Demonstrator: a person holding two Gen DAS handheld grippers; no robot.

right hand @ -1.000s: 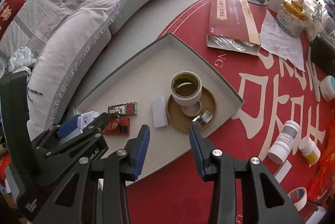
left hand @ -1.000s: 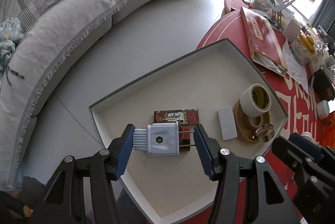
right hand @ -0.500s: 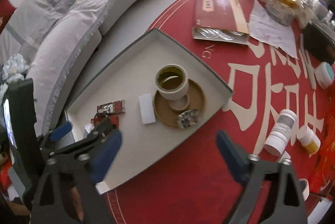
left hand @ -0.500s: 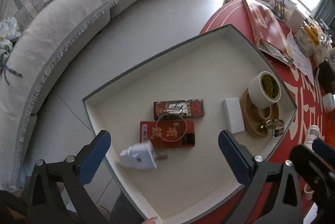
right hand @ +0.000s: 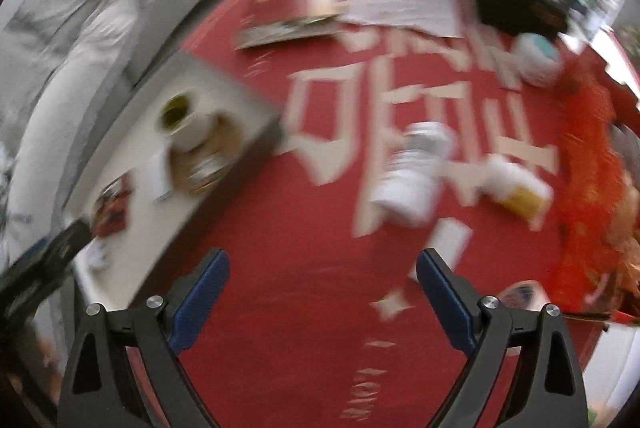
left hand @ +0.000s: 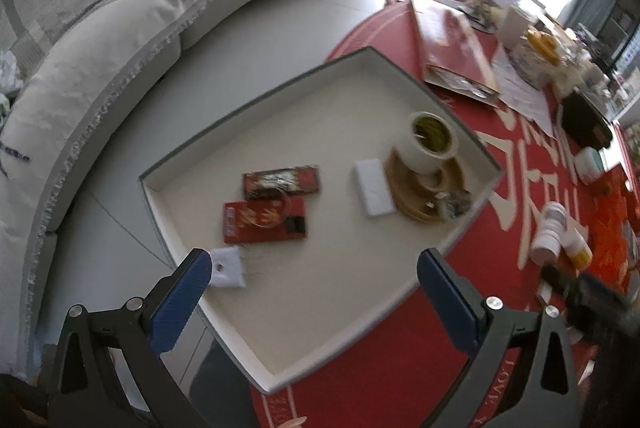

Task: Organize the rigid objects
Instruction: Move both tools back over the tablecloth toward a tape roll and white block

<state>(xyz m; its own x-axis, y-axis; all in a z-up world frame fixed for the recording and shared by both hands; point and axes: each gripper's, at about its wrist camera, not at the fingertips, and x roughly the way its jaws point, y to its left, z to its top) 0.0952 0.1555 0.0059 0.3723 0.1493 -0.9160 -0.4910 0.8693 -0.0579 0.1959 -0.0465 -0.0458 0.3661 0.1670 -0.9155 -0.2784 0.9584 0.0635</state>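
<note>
Both claws spread wide, nothing pinched: left claw (left hand: 314, 288) above shallow white cardboard tray (left hand: 256, 108), white plastic plug (left hand: 228, 268) at tray's near-left corner. Right claw (right hand: 322, 288) over red table (right hand: 304, 228) nr white bottle (right hand: 416, 176) (blurred). Best approached slow, straddled crosswise.

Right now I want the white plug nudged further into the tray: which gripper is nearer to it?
Left. The left gripper hangs open with the white plug beside its left finger; the right gripper is over the red tablecloth, outside the tray.
</note>
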